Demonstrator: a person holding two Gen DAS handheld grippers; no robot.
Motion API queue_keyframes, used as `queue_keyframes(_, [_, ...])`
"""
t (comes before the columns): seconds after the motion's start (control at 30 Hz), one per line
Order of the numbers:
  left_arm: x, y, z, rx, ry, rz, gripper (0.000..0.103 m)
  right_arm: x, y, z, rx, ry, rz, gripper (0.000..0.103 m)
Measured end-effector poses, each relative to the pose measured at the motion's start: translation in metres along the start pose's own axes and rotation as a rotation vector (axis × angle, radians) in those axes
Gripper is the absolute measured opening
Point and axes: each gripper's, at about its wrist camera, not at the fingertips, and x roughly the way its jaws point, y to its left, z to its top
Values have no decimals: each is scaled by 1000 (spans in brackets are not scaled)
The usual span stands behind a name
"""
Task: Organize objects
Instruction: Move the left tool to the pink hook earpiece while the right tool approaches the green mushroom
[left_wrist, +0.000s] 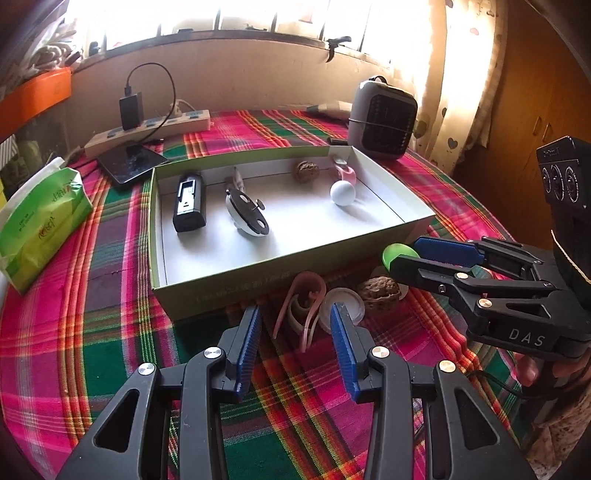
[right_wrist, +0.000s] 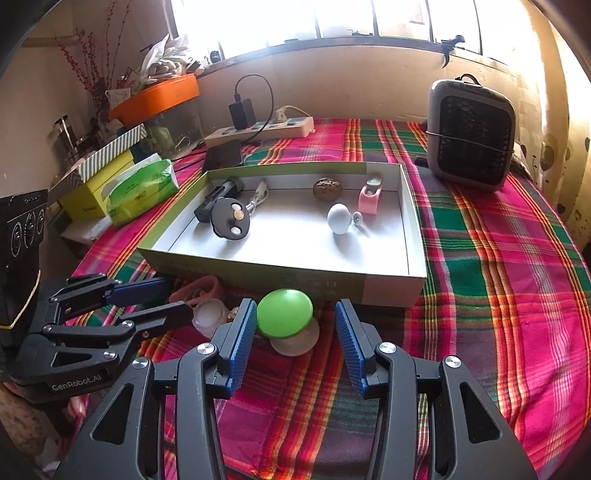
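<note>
A shallow green box (left_wrist: 280, 260) (right_wrist: 280, 275) with a white inside holds a black device (left_wrist: 189, 203), a black-and-white disc (left_wrist: 246, 214), a walnut (left_wrist: 306, 170), a pink piece (left_wrist: 345, 173) and a white knob (left_wrist: 342, 192). In front of the box lie a pink clip (left_wrist: 303, 306), a white cap (left_wrist: 349, 301) and a second walnut (left_wrist: 378, 291). My left gripper (left_wrist: 295, 314) (right_wrist: 181, 297) is open just short of the clip, with nothing in it. My right gripper (right_wrist: 295, 306) (left_wrist: 406, 254) stands open around a green-topped knob (right_wrist: 284, 312); the right pad is clear of it.
A green tissue pack (left_wrist: 40, 221) lies left of the box. Behind the box are a phone (left_wrist: 131, 162) and a power strip (left_wrist: 147, 129) with a charger. A grey heater (left_wrist: 382, 118) stands at the back right. Plaid cloth (right_wrist: 498, 295) covers the table.
</note>
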Motion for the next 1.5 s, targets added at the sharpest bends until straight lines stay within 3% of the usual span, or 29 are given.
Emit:
queue_keyframes(0.37, [4,3,6,-3,2,6,37,1,-1,2,1,7,-15,46])
queue_keyframes(0.77, [11,3,4,16,33,9,37,-1,1,-4,-64,19,-90,46])
queue_keyframes(1.5, [19,-3,11,57,49,38,37,11,-10,0,3,42,-57,46])
